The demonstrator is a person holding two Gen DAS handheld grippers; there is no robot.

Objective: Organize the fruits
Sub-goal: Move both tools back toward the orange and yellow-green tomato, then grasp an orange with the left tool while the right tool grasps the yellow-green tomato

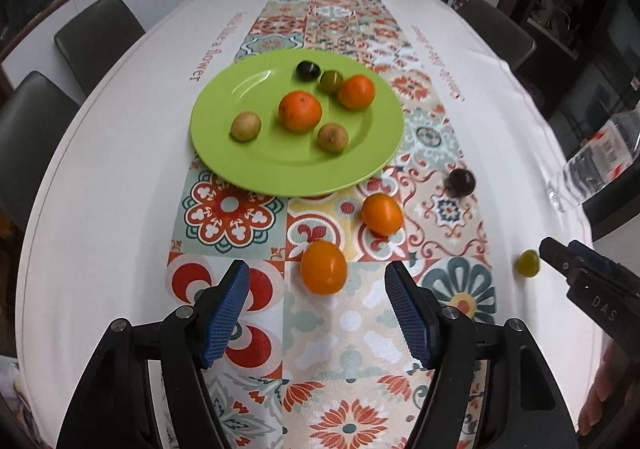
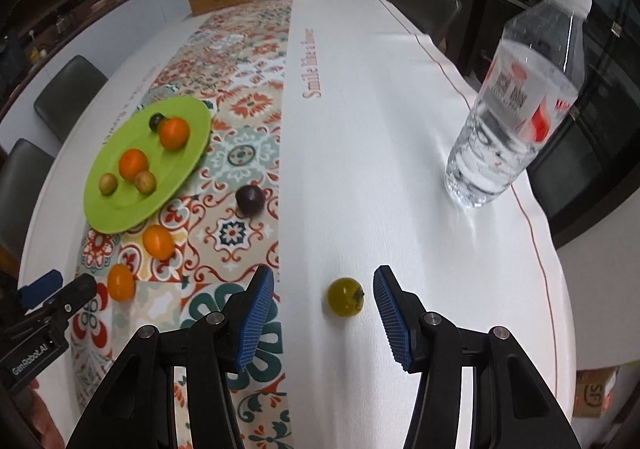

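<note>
The green plate lies on the patterned runner of the worktop and carries two oranges, two pale brownish fruits, a dark plum and a green one. Just off the plate's near edge lie two orange tomatoes, with a dark plum a little to their right. The left gripper is released, its jaws apart with the nearer orange tomato just ahead between them, untouched. The right gripper is released too, flanking a yellow-green tomato on the white cloth, far from the plate. A water bottle stands beyond
</note>
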